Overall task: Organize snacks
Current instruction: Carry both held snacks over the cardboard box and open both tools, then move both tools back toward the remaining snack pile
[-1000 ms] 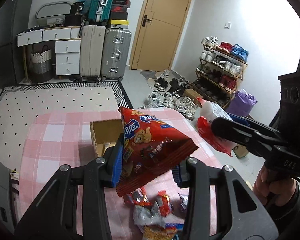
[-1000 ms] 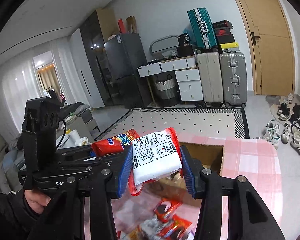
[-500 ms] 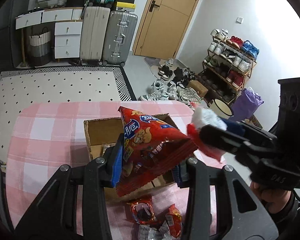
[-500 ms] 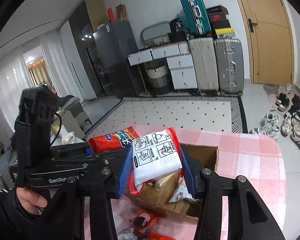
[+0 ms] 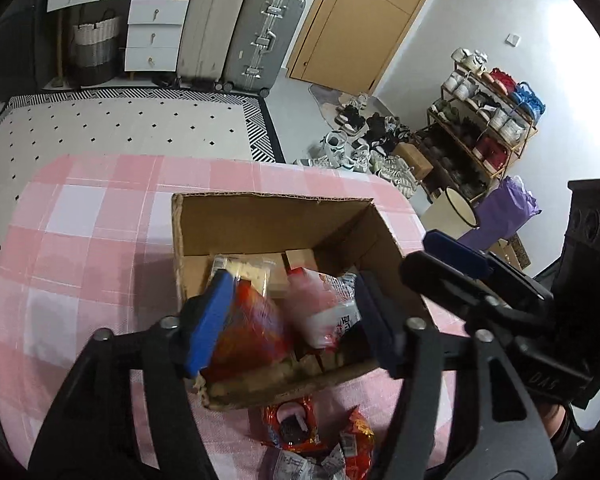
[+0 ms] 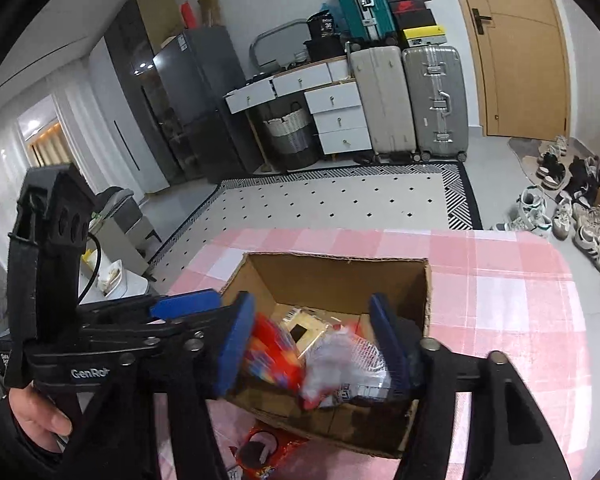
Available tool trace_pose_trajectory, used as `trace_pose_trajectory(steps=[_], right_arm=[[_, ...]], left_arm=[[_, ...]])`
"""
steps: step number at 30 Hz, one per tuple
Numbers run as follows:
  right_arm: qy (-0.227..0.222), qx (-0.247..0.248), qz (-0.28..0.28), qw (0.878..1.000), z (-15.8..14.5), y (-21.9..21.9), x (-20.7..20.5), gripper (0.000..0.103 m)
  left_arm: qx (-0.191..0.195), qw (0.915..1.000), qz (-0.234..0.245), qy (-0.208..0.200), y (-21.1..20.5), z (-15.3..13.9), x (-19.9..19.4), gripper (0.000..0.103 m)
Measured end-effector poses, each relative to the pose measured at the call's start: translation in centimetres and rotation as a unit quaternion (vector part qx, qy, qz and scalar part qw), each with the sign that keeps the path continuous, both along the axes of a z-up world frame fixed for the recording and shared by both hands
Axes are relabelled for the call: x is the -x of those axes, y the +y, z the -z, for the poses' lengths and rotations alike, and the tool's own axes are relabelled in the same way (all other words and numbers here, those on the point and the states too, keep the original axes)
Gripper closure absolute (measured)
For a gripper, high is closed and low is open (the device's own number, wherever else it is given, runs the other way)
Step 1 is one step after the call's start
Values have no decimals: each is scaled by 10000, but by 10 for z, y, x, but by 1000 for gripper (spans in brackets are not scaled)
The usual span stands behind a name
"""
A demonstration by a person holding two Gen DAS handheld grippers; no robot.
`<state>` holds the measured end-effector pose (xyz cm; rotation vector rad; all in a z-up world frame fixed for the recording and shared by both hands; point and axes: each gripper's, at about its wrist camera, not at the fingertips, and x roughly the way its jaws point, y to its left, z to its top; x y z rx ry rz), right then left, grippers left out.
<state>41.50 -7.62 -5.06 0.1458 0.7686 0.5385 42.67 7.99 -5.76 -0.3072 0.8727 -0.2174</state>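
An open cardboard box (image 5: 276, 216) (image 6: 332, 272) stands on the pink checked tablecloth (image 5: 80, 240) (image 6: 500, 300). My left gripper (image 5: 290, 304) hangs over the box's near side with its jaws opening. The red snack bag (image 5: 252, 332) (image 6: 272, 352), blurred, drops from between them into the box. My right gripper (image 6: 312, 312) (image 5: 428, 258) is beside it over the box, jaws also opening. The white and red packet (image 6: 340, 364) (image 5: 324, 312) falls loose between them. Other packets (image 5: 244, 268) lie in the box.
Several loose snack packets (image 5: 300, 428) (image 6: 260, 452) lie on the cloth in front of the box. Past the table are a patterned rug (image 5: 120, 124), suitcases (image 5: 260, 36), white drawers (image 5: 152, 36), a shoe rack (image 5: 488, 120) and a door (image 6: 516, 48).
Both grippers came forward and down over the box. Their jaws opened and let go of the red bag and the white packet, which now drop into the box.
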Motion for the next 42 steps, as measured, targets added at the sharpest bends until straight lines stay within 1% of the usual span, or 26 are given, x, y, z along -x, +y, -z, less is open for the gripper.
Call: trace_pose_trajectory(steps=[1, 3, 5, 7, 9, 11, 12, 14, 17, 21, 23, 25, 26, 28, 30, 31, 33, 36, 38, 42], right_arm=[[-36, -23, 14, 10000, -1, -2, 3, 38], [-132, -51, 49, 9999, -8, -5, 11, 34], [-230, -119, 62, 9996, -18, -11, 20, 31], [-371, -149, 87, 9992, -28, -15, 34, 26], [-521, -154, 118, 9985, -40, -24, 50, 24], [-644, -166, 111, 9977, -52, -29, 67, 23], [-730, -175, 115, 9971, -58, -32, 77, 22], [-855, -184, 112, 9961, -68, -36, 96, 18], [-992, -151, 168, 9948, -80, -43, 122, 17], [-1160, -146, 101, 9931, -95, -44, 159, 15], [-1243, -129, 103, 9921, -102, -45, 175, 12], [-1309, -146, 106, 9912, -108, -45, 191, 10], [-1361, -120, 132, 9905, -110, -45, 200, 9], [-1467, -108, 132, 9890, -114, -42, 215, 6], [-1513, -100, 119, 9884, -116, -38, 227, 5], [-1530, -92, 108, 9881, -115, -37, 235, 5], [-1567, -81, 111, 9876, -115, -35, 250, 5], [-1614, -95, 79, 9868, -113, -33, 268, 4], [-1594, -83, 80, 9871, -111, -35, 279, 4], [-1551, -253, 132, 9875, -103, -48, 299, 4]], left_arm=[[-51, 10000, -30, -49, 1, -1, 2, 31], [-113, 9998, -85, -145, 4, -3, 10, 27], [-103, 9996, -91, -234, 8, -7, 22, 27], [-140, 9993, -110, -341, 5, -14, 37, 27], [-181, 9987, -114, -466, 4, -22, 50, 27], [-246, 9977, -120, -623, -1, -30, 68, 26], [-275, 9973, -121, -670, 0, -34, 73, 23], [-348, 9964, -144, -762, -2, -41, 90, 23], [-407, 9950, -123, -909, -8, -52, 114, 22], [-609, 9920, -127, -1099, -16, -67, 155, 21], [-577, 9919, -65, -1132, -17, -74, 172, 19], [-560, 9916, 45, -1167, -21, -79, 188, 14], [-620, 9906, 55, -1214, -25, -82, 197, 13], [-694, 9888, 20, -1321, -28, -88, 215, 6], [-695, 9860, -139, -1508, -26, -92, 232, 4], [-679, 9845, -224, -1603, -24, -94, 243, 1], [-656, 9829, -368, -1679, -22, -94, 261, 1], [-664, 9818, -433, -1726, -22, -93, 282, 1], [-649, 9822, -383, -1722, -23, -91, 294, 1], [-572, 9831, -354, -1700, -21, -85, 316, 1]])
